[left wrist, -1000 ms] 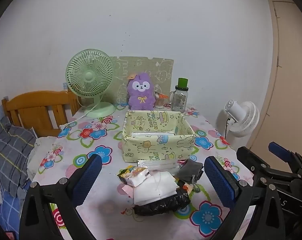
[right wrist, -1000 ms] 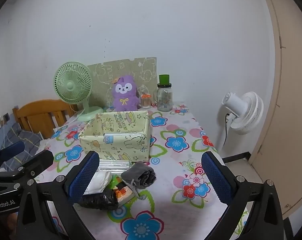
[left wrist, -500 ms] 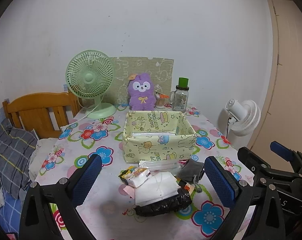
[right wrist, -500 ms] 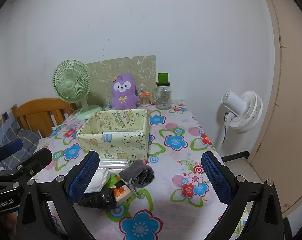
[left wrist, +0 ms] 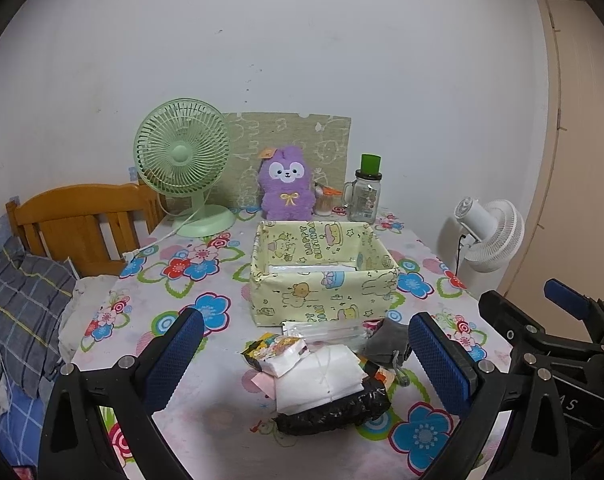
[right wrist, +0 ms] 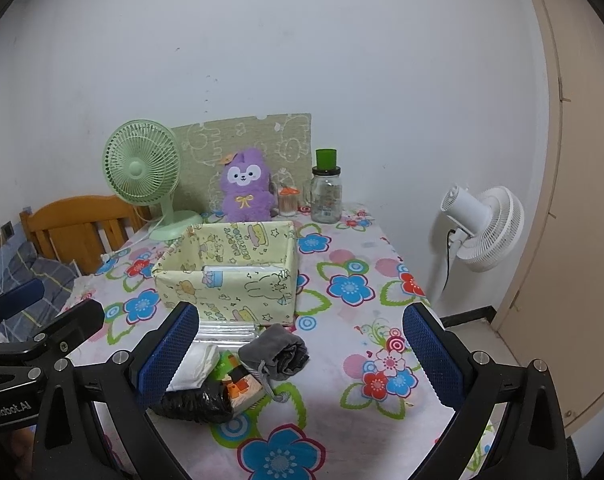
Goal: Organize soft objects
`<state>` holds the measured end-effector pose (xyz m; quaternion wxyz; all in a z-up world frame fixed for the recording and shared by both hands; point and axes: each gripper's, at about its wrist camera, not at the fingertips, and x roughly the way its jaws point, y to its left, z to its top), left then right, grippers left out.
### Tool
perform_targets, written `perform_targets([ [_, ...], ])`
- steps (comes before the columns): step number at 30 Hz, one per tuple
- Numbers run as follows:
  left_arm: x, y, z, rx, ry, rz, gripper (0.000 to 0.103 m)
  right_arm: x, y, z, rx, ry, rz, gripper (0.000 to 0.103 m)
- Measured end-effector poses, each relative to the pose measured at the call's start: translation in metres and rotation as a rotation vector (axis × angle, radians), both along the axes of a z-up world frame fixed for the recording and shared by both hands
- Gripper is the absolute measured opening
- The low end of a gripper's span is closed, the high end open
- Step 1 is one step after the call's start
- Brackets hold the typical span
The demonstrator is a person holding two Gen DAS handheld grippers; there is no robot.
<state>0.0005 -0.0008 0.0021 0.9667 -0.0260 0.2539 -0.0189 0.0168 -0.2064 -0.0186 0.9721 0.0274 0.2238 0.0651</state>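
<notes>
Left gripper [left wrist: 306,356]: jaws spread wide, empty, above the pile.
Right gripper [right wrist: 302,348]: jaws spread, empty.
Pile: grey drawstring pouch [right wrist: 276,354], white folded cloth [left wrist: 322,376], black bag [left wrist: 334,410], just before the yellow box [left wrist: 322,292].

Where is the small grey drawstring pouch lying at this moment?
The small grey drawstring pouch lies on the flowered tablecloth in front of the yellow cartoon-print box, at the right edge of the pile, beside the black plastic bag.

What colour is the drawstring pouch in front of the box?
Grey: the soft drawstring pouch with its cord, clearest in the right wrist view.
</notes>
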Motion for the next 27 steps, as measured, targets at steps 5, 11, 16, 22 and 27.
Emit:
perform_targets([
  [5, 0.0008, -0.0002, -0.0005, 0.003, 0.004, -0.001, 0.103, 0.002, 0.0005, -0.0004, 0.002, 0.011, -0.007, 0.103],
  [11, 0.0015, -0.0015, -0.0008, 0.008, 0.005, 0.0, 0.103, 0.0021, 0.0006, -0.0001, 0.003, 0.013, -0.009, 0.103],
  [16, 0.0008, -0.0002, -0.0016, 0.011, 0.003, -0.001, 0.103, 0.004, 0.0005, -0.0014, 0.0, 0.018, -0.02, 0.103],
  [22, 0.0019, 0.0007, -0.0019, 0.011, 0.006, -0.001, 0.103, 0.0037, 0.002, -0.0018, -0.002, 0.021, -0.02, 0.103],
  [27, 0.0034, 0.0006, -0.0026, 0.011, 0.01, -0.004, 0.103, 0.004, 0.0025, -0.0015, -0.001, 0.022, -0.02, 0.103],
])
